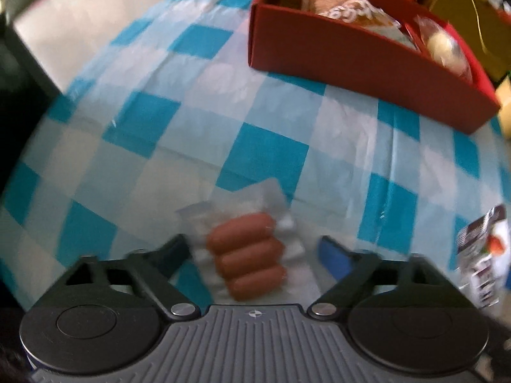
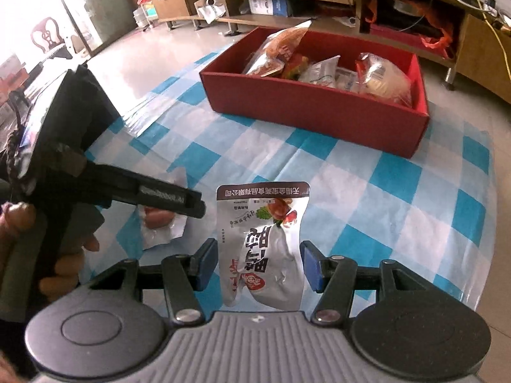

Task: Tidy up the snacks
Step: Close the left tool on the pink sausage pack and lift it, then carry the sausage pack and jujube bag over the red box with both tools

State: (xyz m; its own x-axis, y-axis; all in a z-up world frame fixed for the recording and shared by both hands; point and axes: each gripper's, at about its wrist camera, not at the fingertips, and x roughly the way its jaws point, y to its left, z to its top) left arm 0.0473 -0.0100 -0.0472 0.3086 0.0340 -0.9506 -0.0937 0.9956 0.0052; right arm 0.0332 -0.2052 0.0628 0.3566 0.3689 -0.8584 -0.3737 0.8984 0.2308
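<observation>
Both jaws gape wide, straddling sausage pack point(image 1: 246, 255) and pouch point(image 2: 265, 245), red box point(image 2: 319, 108) well apart

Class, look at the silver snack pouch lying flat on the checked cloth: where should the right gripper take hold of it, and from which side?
Grip the silver pouch across its narrow middle, coming from its near end: it lies flat, lengthwise between the open right gripper.

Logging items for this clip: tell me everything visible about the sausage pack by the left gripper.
The sausage pack is a clear, crinkled plastic wrapper showing three short reddish-brown sausages side by side. It lies flat on the blue checked tablecloth, between the open fingers of the left gripper; contact is unclear through blur. The right wrist view shows it partly hidden.
</observation>
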